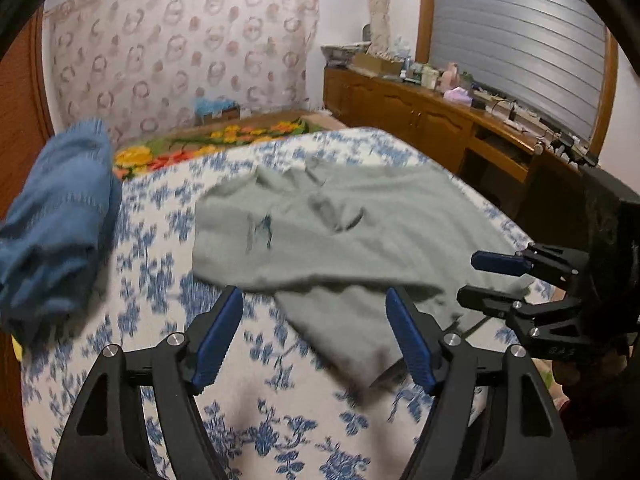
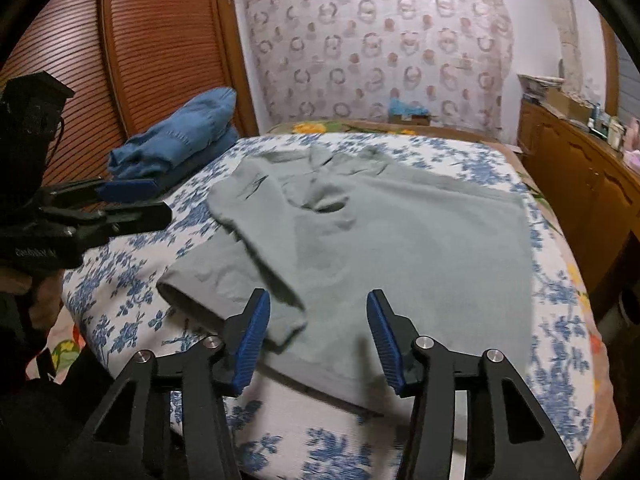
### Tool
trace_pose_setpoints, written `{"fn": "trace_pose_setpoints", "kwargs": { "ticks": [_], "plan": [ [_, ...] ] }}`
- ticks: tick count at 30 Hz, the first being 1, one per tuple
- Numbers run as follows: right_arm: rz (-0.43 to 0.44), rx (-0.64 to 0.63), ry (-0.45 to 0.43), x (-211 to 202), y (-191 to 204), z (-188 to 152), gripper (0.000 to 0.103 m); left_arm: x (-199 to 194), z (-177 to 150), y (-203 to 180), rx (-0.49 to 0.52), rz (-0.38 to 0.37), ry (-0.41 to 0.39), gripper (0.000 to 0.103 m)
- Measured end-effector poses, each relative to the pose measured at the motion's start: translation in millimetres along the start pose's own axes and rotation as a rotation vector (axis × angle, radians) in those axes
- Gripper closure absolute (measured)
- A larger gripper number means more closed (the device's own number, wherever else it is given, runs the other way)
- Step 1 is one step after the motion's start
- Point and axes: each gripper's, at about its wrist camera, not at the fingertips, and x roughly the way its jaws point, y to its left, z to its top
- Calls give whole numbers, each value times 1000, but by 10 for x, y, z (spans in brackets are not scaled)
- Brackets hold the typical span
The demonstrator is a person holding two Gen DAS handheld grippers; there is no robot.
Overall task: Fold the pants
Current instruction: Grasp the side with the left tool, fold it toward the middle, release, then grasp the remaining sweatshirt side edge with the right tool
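I'm holding my left gripper (image 1: pixel 314 336) with its fingers spread wide, pinching nothing, hovering over the near edge of the bed (image 1: pixel 168 208), just above the near leg end of the grey-green pants (image 1: pixel 360 232). My right gripper (image 2: pixel 318 340) is also spread apart with nothing between its blue pads (image 2: pixel 250 344), hanging over the near part of the pants (image 2: pixel 400 248). The pants are lying across the middle of the bed's blue-flowered cover (image 2: pixel 132 280), waistband toward the far edge, one leg lying diagonally over the other toward the near left corner, fabric rumpled around the pocket area. In the left wrist view my right gripper (image 1: pixel 478 280) is showing at the right edge of the bed, fingers apart, close beside the pants' right side; whether it's touching cloth I cannot tell. In the right wrist view my left gripper (image 2: pixel 156 202) is sitting off the bed's left edge, apart from the pants. A stack of folded blue jeans (image 2: pixel 180 140) is resting at the far left corner of the bed, well apart from the pants. A wooden sideboard (image 1: pixel 420 116) is standing along the bed's right side.
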Motion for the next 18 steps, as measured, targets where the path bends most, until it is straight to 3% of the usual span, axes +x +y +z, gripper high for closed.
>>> {"fn": "trace_pose_setpoints", "kwargs": {
  "ticks": [18],
  "plan": [
    [56,2,61,260,53,11,70,108,-198,-33,-5,-13,41,28]
  ]
}}
